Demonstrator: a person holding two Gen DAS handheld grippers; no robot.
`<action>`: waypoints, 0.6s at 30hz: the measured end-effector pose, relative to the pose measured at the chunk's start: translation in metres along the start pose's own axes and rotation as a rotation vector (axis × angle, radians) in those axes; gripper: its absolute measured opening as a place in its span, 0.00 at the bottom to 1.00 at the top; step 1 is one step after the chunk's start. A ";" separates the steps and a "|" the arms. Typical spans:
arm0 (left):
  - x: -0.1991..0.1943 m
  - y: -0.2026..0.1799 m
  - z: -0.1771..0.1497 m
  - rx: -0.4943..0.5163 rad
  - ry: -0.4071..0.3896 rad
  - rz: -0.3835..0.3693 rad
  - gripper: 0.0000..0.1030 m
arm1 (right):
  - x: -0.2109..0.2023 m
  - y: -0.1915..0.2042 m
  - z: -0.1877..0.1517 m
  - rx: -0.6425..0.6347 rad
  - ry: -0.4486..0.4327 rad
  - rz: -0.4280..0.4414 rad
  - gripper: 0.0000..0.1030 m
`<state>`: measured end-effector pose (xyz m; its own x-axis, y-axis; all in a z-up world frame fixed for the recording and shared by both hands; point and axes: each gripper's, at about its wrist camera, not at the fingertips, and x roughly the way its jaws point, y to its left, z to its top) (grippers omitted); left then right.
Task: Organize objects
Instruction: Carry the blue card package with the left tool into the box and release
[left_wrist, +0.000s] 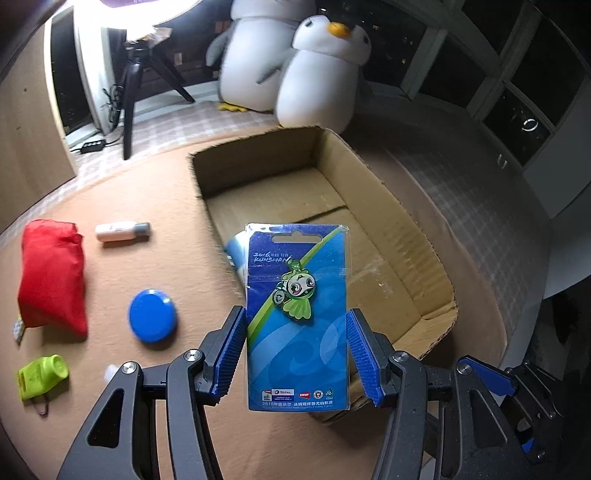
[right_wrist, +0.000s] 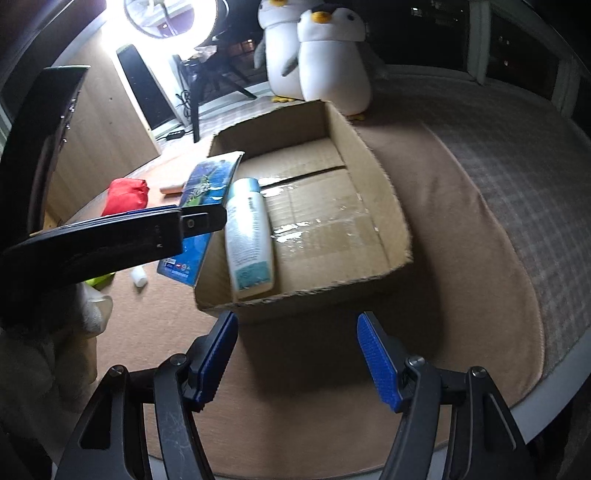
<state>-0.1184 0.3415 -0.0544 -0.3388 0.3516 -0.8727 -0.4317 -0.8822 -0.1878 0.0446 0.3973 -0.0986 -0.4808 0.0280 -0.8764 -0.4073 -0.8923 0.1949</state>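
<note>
Left gripper (left_wrist: 297, 350) clamped a blue carded pin badge (left_wrist: 297, 314) over the cardboard box's (right_wrist: 373, 155) near-left rim. Right gripper (right_wrist: 297, 354) stood open, empty. Next move, judged: lower the badge beside the white bottle (right_wrist: 249, 236), then release.

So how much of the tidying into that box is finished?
One white bottle already lies in the cardboard box. The left gripper holds a blue card at the box's edge; the right gripper is empty. The red bag, blue lid, green item and small bottle remain outside.
</note>
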 end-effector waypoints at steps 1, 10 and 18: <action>0.003 -0.003 0.001 0.001 0.004 0.000 0.57 | 0.000 -0.002 -0.001 0.005 0.002 -0.001 0.62; 0.013 -0.015 0.009 0.012 0.014 0.001 0.57 | 0.002 -0.002 -0.003 0.011 0.010 0.000 0.62; 0.000 -0.006 0.000 0.005 0.019 -0.011 0.62 | 0.003 0.007 -0.003 0.002 0.018 0.005 0.62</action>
<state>-0.1158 0.3472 -0.0528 -0.3179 0.3551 -0.8791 -0.4399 -0.8766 -0.1950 0.0429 0.3893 -0.1012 -0.4687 0.0151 -0.8832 -0.4067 -0.8913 0.2005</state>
